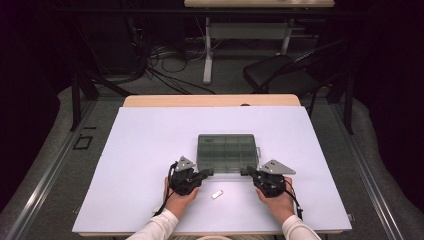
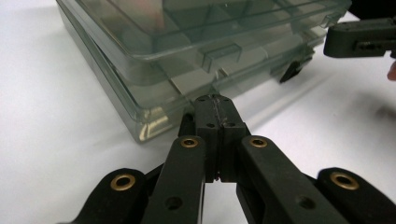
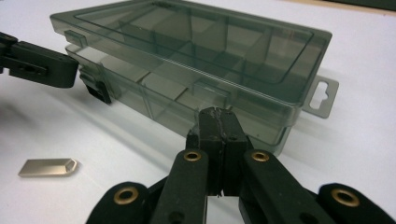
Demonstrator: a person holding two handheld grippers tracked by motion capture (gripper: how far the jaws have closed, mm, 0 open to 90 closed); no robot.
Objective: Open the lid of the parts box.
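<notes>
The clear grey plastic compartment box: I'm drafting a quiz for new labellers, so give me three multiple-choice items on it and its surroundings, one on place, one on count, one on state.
1. Where does the small flat silver metal piece lie?
A. inside the box
B. on the white table top between the two hands
C. on the floor

2. How many hang-hole tabs show on the clear grey plastic compartment box in the right gripper view?
A. one
B. three
C. none

3. How do the left gripper and right gripper stand?
A. both wide open
B. one open
C. both shut, tips at the box's near edge

Answers: 1 B, it lies on the table in front of the box. 2 A, a single tab juts from its end. 3 C, each pair of jaws meets with nothing between.
</notes>
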